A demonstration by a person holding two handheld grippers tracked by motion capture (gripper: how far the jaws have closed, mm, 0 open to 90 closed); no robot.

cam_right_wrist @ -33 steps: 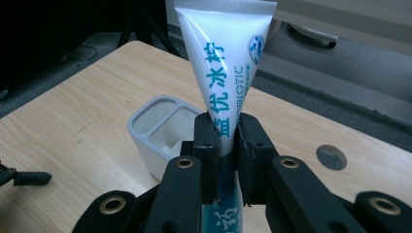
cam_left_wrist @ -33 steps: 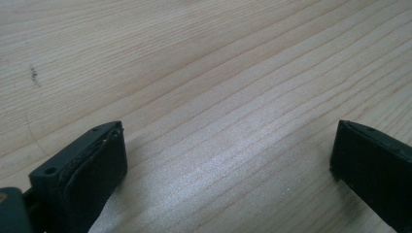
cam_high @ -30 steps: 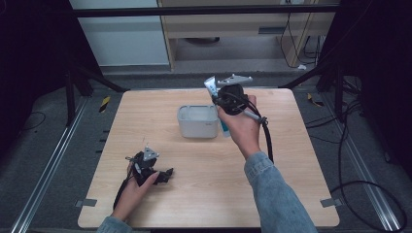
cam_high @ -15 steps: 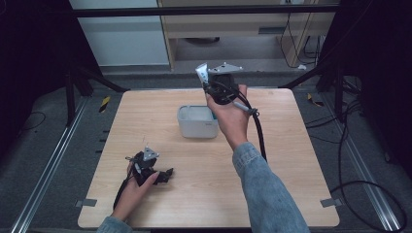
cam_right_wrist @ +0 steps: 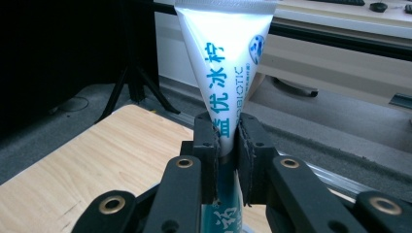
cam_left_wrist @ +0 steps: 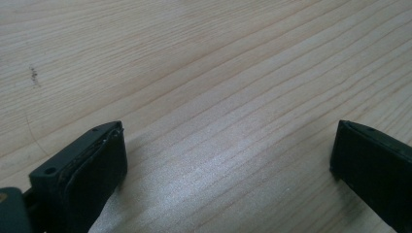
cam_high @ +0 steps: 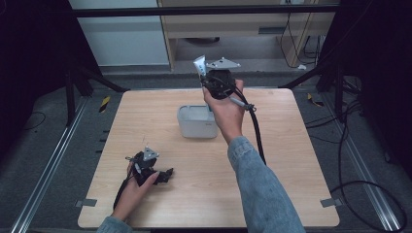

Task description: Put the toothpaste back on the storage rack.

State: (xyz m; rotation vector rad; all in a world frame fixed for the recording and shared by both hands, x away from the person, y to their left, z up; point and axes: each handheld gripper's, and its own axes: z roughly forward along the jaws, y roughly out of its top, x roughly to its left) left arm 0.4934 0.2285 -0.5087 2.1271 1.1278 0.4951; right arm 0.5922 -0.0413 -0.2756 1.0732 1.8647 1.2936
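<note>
We're resting the left tongs (cam_high: 167,173) on the tabletop (cam_high: 291,160) near its front edge, spread wide w/ nothing between. Farther off, the right tongs (cam_high: 206,77) are pinching a white tube (cam_right_wrist: 226,68) w/ blue lettering, raised above the white bin (cam_high: 197,121); bin's contents are hidden behind our hand.

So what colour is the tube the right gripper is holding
White with blue-teal lettering; the tube shows best in the right gripper view, clamped in the right gripper.
</note>
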